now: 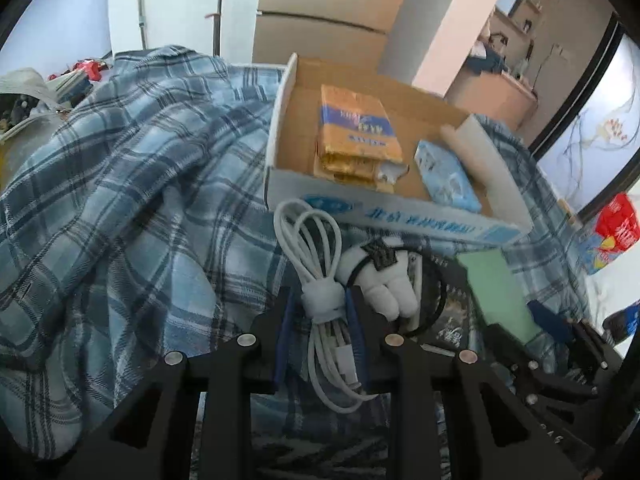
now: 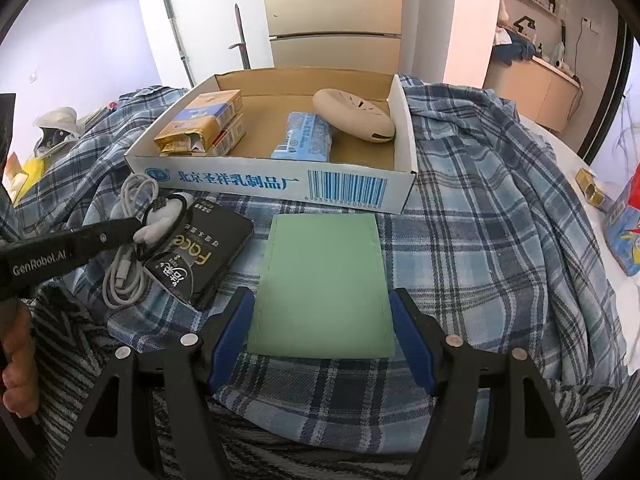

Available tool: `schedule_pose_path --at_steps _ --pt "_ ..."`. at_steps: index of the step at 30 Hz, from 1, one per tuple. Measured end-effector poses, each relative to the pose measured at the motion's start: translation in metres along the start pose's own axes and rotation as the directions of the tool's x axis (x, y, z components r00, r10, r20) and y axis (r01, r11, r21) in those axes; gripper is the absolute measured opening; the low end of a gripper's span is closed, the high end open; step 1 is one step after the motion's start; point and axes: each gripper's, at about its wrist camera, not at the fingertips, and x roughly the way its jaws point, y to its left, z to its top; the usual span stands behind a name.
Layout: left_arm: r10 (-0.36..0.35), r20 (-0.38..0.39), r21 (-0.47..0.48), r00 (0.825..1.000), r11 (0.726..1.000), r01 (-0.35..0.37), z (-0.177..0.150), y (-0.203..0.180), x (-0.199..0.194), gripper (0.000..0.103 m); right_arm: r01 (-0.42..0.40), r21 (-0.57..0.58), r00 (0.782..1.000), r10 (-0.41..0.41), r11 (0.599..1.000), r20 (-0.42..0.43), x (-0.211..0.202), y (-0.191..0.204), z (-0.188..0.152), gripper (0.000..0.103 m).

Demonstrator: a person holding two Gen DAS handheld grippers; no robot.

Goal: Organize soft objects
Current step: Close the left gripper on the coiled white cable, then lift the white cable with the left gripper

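Note:
A white cardboard box (image 2: 280, 178) on a blue plaid cloth (image 2: 480, 208) holds orange tissue packs (image 2: 204, 124), a blue tissue pack (image 2: 306, 138) and a beige pouch (image 2: 354, 114). My left gripper (image 1: 318, 312) is shut on a bundled white cable (image 1: 320, 292), next to a small white plush toy (image 1: 384, 284) with a black band; it shows in the right wrist view (image 2: 136, 224). My right gripper (image 2: 322, 320) is open around the near end of a flat green cloth (image 2: 324, 276). The box also shows in the left wrist view (image 1: 384, 216).
A black packet (image 2: 204, 248) lies left of the green cloth, under the toy. A red and blue bag (image 2: 628, 224) and a gold item (image 2: 592, 190) sit at the right edge. Clutter lies far left (image 2: 52, 132). A striped fabric (image 2: 280, 452) lies nearest me.

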Motion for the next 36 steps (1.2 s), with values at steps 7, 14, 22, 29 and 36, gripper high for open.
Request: schedule_pose_path --at_steps 7,14,22,29,36 --pt "0.007 0.010 -0.006 1.000 1.000 -0.007 -0.002 0.000 -0.002 0.028 0.006 -0.015 1.000 -0.006 1.000 0.009 -0.001 0.004 0.000 0.072" --pt "0.060 0.079 -0.013 0.995 0.998 -0.059 -0.005 0.001 -0.014 0.022 0.012 0.013 0.996 -0.013 1.000 0.087 -0.019 -0.002 0.000 0.073" --pt "0.025 0.274 0.014 0.961 0.999 -0.030 -0.012 -0.003 -0.052 0.022 0.033 0.001 0.991 -0.033 0.999 0.131 -0.048 -0.011 0.022 0.079" --pt "0.040 0.411 0.052 0.911 0.996 -0.067 -0.019 -0.016 -0.074 0.022 0.012 0.005 0.999 -0.013 1.000 0.041 -0.024 -0.005 0.028 0.079" --pt "0.061 0.469 0.090 0.881 0.989 -0.116 -0.025 -0.028 -0.082 0.022 0.041 -0.013 0.999 -0.040 0.999 0.032 -0.002 0.005 0.012 0.087"
